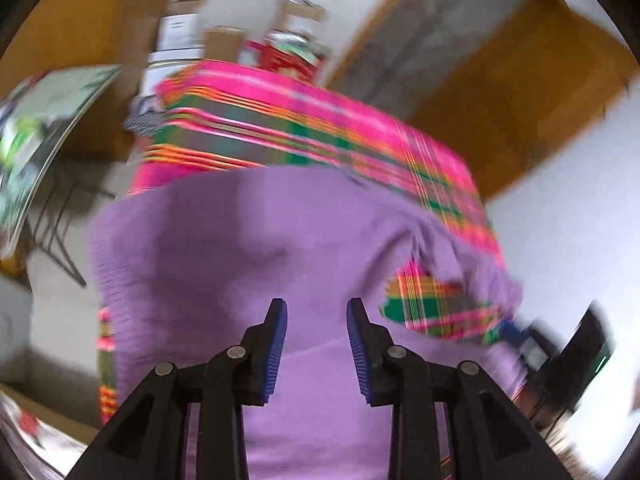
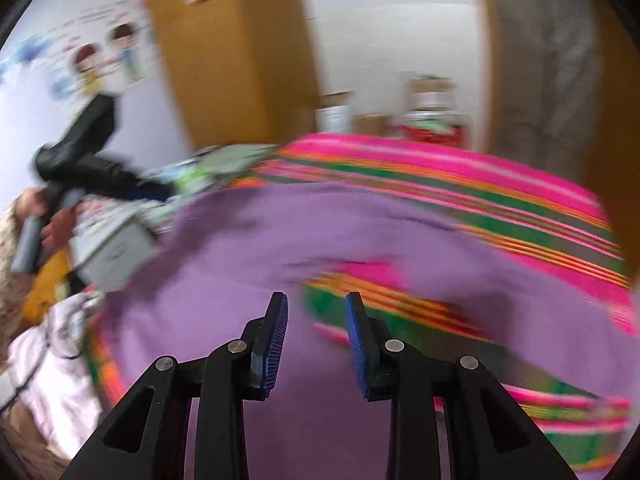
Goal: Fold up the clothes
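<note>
Blurred striped cloth (image 1: 320,120) lies half hidden under purple garment (image 1: 240,240).

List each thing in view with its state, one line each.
Left gripper: open, empty, over the garment.
Right gripper: open, empty, over the garment.
Purple garment: spread on the cloth, rumpled, partly folded over.
Plaid cloth: laid flat, covering the table.
</note>
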### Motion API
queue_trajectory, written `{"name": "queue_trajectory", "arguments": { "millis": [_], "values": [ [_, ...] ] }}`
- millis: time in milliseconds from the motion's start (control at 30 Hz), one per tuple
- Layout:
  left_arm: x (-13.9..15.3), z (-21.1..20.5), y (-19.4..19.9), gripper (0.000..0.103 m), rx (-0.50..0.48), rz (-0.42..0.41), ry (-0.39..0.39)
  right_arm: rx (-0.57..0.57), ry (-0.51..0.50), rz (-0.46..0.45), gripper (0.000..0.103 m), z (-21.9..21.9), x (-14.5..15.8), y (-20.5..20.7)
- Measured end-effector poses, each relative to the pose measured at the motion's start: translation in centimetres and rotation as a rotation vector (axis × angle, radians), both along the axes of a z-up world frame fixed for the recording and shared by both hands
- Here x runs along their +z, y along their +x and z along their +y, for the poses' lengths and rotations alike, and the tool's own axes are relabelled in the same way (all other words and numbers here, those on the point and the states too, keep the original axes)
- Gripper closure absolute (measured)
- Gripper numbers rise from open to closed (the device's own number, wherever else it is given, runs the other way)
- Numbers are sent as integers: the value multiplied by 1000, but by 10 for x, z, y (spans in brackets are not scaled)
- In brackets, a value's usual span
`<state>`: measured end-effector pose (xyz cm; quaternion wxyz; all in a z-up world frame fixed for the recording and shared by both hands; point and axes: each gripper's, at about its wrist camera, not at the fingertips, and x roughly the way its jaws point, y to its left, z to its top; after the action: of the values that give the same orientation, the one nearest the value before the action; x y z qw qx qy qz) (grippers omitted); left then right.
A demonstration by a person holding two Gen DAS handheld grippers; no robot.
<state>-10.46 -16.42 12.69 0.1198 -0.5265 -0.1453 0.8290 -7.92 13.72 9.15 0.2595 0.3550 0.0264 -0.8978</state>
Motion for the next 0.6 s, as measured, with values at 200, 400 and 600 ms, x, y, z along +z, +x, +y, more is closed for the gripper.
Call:
{"name": "queue_trajectory", "arguments": {
  "millis": [200, 400, 600],
  "values": [
    [-31, 80, -23, 71, -131, -48, -57, -241, 48, 3, 71, 105, 1, -14],
    [-57, 119, -56, 71, -162, -88, -132, -400, 62, -33, 64, 182, -11, -36],
    [-85, 140, -79, 71, -170, -113, -246, -449, 73, -110, 64, 220, -40, -54]
  ]
}}
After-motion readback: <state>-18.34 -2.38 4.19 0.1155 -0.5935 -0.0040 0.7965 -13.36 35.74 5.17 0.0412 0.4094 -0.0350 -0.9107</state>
